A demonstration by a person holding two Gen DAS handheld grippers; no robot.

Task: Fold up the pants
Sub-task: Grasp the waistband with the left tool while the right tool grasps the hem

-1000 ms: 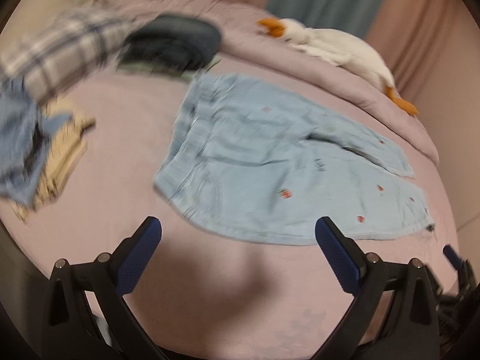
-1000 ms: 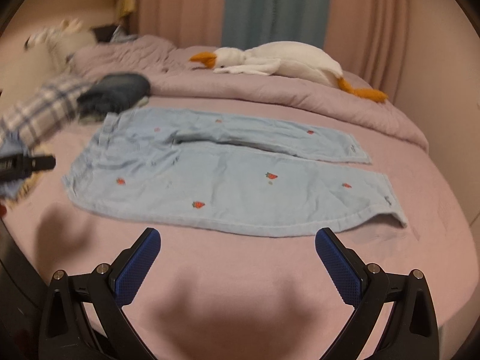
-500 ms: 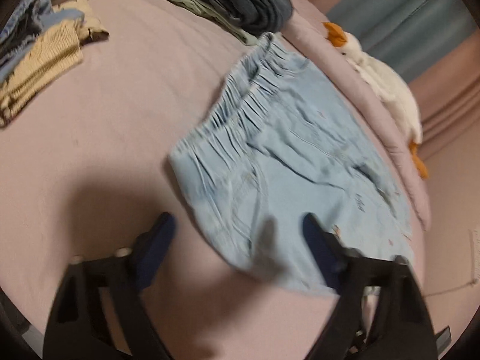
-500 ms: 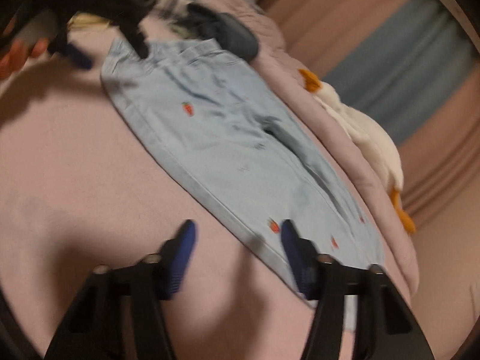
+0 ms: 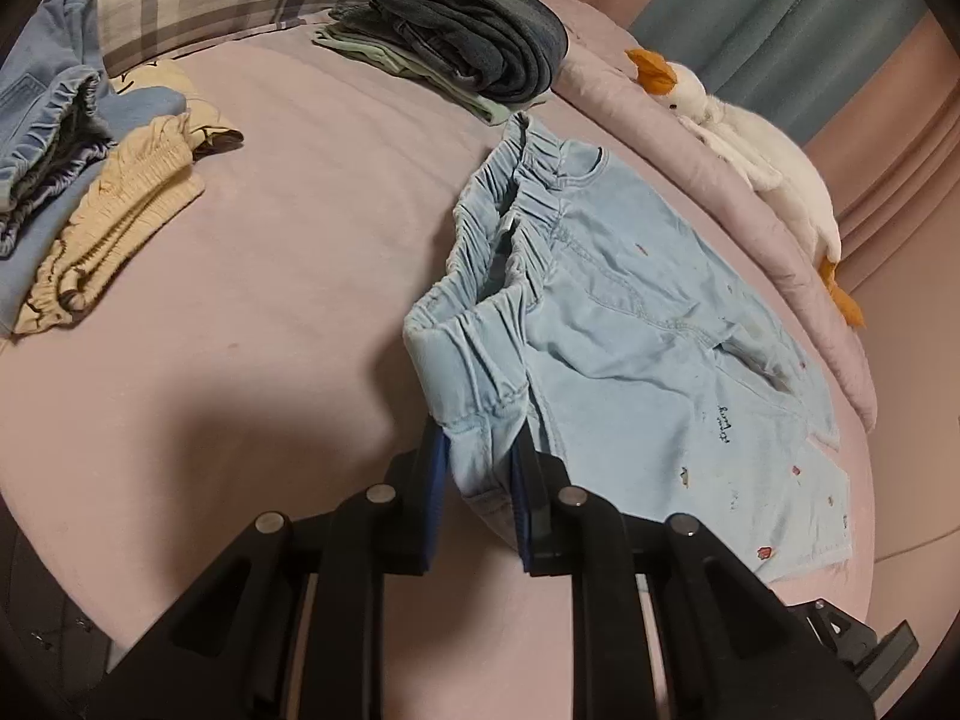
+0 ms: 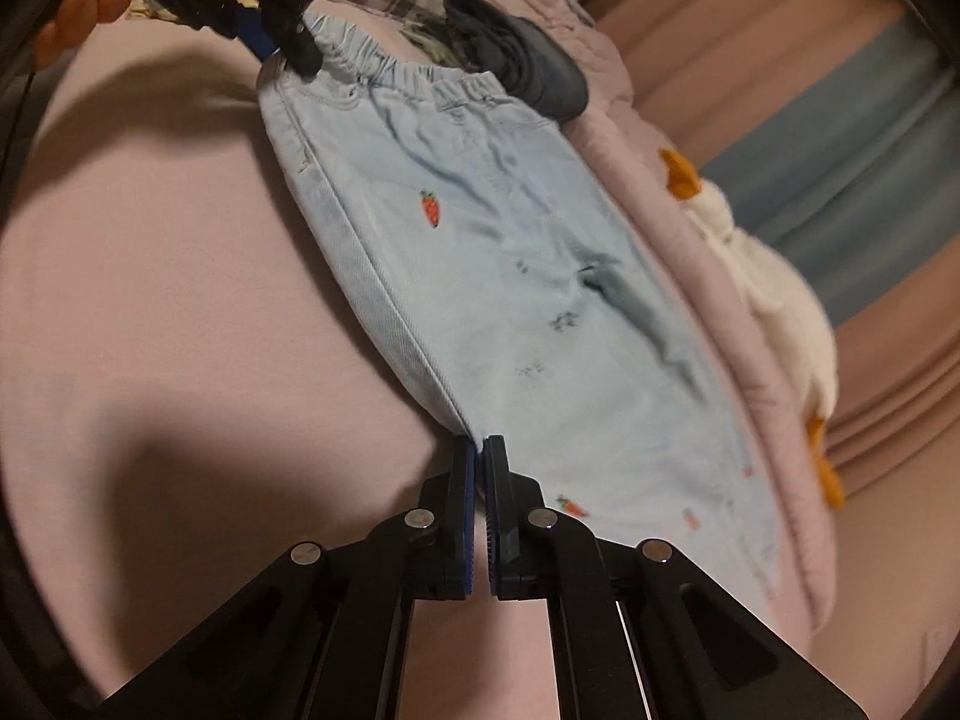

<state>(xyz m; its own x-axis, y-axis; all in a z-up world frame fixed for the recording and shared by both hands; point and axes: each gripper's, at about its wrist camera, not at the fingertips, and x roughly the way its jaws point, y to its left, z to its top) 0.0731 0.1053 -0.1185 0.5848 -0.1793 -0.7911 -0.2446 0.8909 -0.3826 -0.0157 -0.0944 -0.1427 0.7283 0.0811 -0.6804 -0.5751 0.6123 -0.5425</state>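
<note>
Jaws of the left gripper (image 5: 478,468) are closing on the waistband corner and those of the right gripper (image 6: 479,468) pinch the side seam of the pants (image 6: 510,276), soft, limp denim spread on the bed (image 5: 288,300).

Our left wrist view looks steeply down along its tongs (image 5: 480,468), close above the pants' (image 5: 630,348) waistband. Our right wrist view looks down along the right tongs (image 6: 479,450) from the near side seam. Both share the pants, bed (image 5: 270,240), toy goose (image 5: 762,156) and, probably, the dark folded clothes (image 5: 474,30).
</note>
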